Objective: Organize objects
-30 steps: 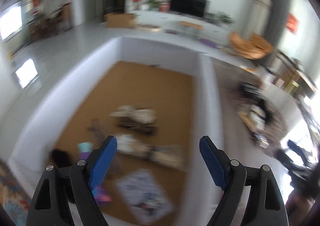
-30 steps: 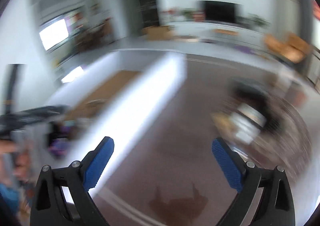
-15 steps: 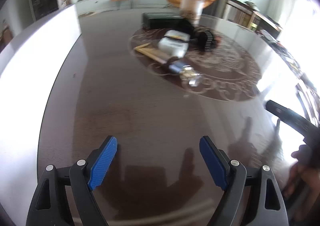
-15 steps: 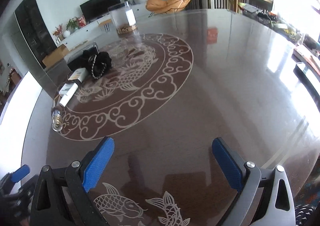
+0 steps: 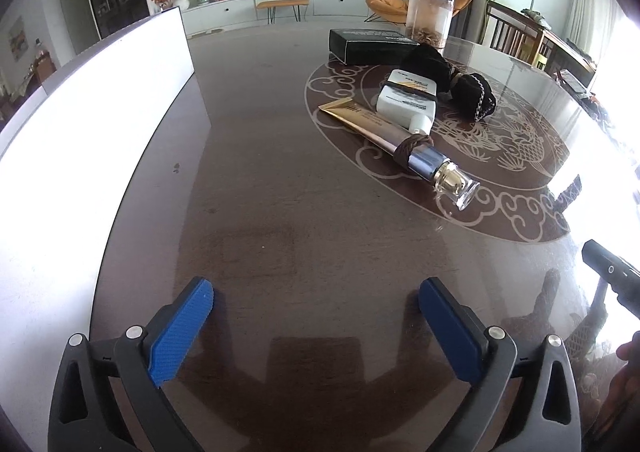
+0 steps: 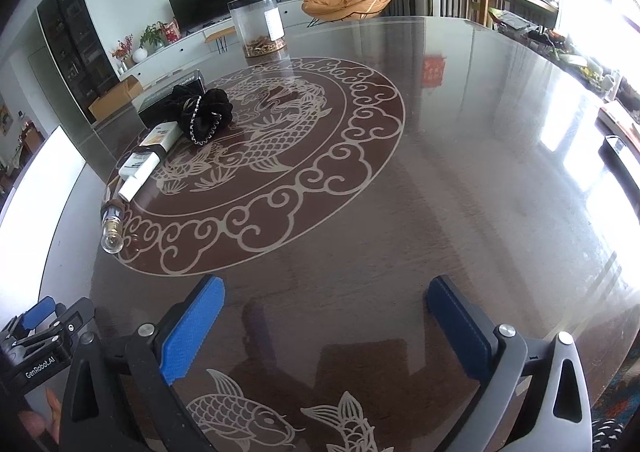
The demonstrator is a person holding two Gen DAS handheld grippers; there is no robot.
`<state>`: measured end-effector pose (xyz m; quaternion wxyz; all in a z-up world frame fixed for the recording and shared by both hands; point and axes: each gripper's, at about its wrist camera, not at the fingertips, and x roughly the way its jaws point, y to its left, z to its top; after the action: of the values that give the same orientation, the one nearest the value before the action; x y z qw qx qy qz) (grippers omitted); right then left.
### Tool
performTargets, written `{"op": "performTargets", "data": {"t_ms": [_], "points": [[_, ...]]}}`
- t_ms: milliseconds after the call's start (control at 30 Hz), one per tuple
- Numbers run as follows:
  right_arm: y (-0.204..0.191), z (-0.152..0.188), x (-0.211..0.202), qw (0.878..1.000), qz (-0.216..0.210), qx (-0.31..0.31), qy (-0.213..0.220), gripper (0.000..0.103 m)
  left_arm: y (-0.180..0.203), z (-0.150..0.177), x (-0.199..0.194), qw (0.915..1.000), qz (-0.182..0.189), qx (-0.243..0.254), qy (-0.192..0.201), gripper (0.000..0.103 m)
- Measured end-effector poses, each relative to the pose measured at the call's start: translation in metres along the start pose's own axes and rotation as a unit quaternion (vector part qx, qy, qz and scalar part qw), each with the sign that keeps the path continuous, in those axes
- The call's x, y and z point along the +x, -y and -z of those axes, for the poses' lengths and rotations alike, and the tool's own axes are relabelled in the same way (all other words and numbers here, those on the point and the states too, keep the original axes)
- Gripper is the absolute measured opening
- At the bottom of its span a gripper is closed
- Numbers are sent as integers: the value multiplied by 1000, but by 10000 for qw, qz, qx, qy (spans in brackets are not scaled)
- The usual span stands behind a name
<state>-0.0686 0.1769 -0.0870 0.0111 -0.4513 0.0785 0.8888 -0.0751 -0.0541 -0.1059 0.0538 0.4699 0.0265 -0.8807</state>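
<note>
**Objects lie far up the desk, away from both sets of fingers**

The objects sit in one small bunch on the big dark desk (image 5: 280,179), on the edge of a round swirly pattern with a fish in it. They are well apart from both grippers. From the left gripper (image 5: 316,328) they lie ahead and to the right. From the right gripper (image 6: 324,328) they lie ahead and far to the left.

Counting from biggest to smallest, there is one of each thing. One tall clear jar (image 5: 430,17) with a black lid stands upright at the back, with brown bits in its bottom. One flat black box (image 5: 370,45) lies just in front of it. One black cloth pouch (image 6: 202,113) with a shiny chain sits beside the box. One long gold tube (image 5: 372,123) lies on its side with a brown band around it and a clear cap pointing toward the grippers. One white bottle (image 5: 406,99) lies touching the tube and the pouch.

There are two grippers. The blue fingers (image 5: 182,328) of the left one are spread wide, having just been opening, and only bare desk shows between them. The blue fingers (image 6: 192,328) of the right one are also spread wide, having just been opening too, with nothing between them.

A white board (image 5: 80,123) stands along the left edge of the desk.
</note>
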Motion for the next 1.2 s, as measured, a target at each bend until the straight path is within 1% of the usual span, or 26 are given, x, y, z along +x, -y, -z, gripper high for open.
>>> {"op": "performTargets", "data": {"t_ms": [100, 267, 400, 467, 1200], "points": [[-5, 1, 2, 9999, 126, -110, -20, 103, 0, -4, 3, 10000, 30, 66, 5, 103], [-18, 4, 9, 9974, 515, -490, -116, 103, -4, -21, 15, 9999, -83, -102, -38, 103], [-18, 5, 9, 9975, 478, -513, -103, 103, -5, -28, 22, 9999, -66, -71, 66, 103], [-18, 5, 9, 9975, 480, -515, -98, 103, -7, -29, 23, 9998, -104, -141, 134, 103], [-17, 4, 9, 9974, 501, -503, -83, 103, -6, -28, 22, 9997, -102, -149, 140, 103]]}}
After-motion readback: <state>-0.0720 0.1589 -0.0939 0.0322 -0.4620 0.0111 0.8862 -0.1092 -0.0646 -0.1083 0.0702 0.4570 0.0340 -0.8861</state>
